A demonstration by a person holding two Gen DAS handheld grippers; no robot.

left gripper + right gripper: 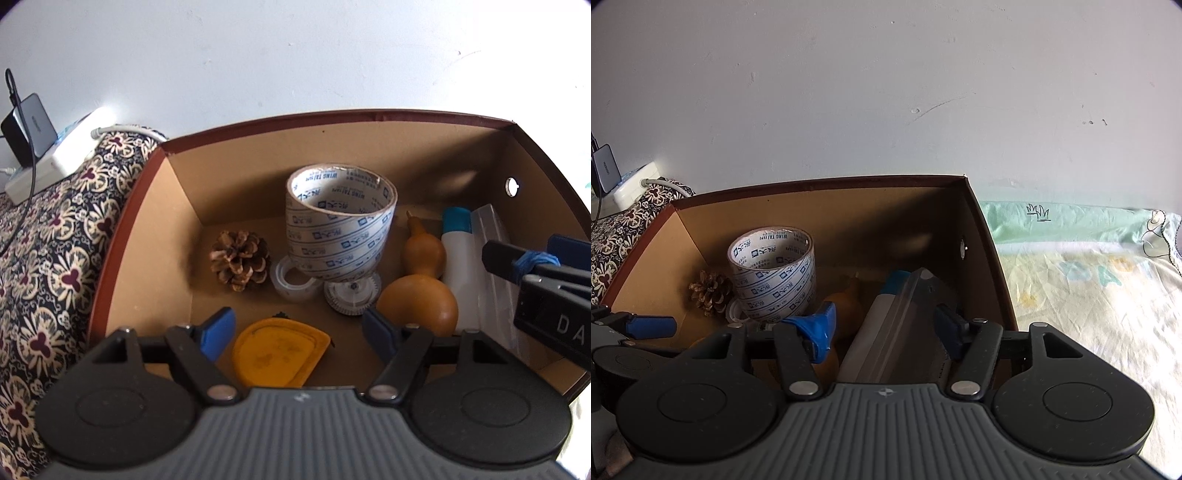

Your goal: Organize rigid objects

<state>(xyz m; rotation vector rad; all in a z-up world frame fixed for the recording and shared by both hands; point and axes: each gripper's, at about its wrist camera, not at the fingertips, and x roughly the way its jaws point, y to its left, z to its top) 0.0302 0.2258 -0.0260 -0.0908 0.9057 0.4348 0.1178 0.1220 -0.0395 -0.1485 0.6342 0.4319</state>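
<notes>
**Box nearly packed, right gripper letting go of clear case**

White wall behind, bedding under everything: floral cloth (44,266) off the box's left wall, pale green sheet (1089,280) off its right. Brown cardboard box (332,122) holds the items.

Step in hand, my read: release. Right gripper (886,325) sits low at the box's right wall, fingers spread either side of the clear plastic case (905,325); pads appear clear of it, though the near end is hidden under the gripper body. The case leans along the right wall against the white bottle (456,258) with blue cap.

Left gripper (299,332) is spread wide and holding nothing, over the yellow pouch (280,354) at the near edge.

Next move: lift the right gripper straight out without dragging the case.

Around:
- tape roll (340,229) upright mid-box, resting on a small clear tape ring (291,280) and a white geared wheel (352,295); looks tippy
- gourd (421,291) just beside the bottle
- pinecone (240,258) toward back-left corner

Obstruction: gourd crowds the right gripper's inner finger.
</notes>
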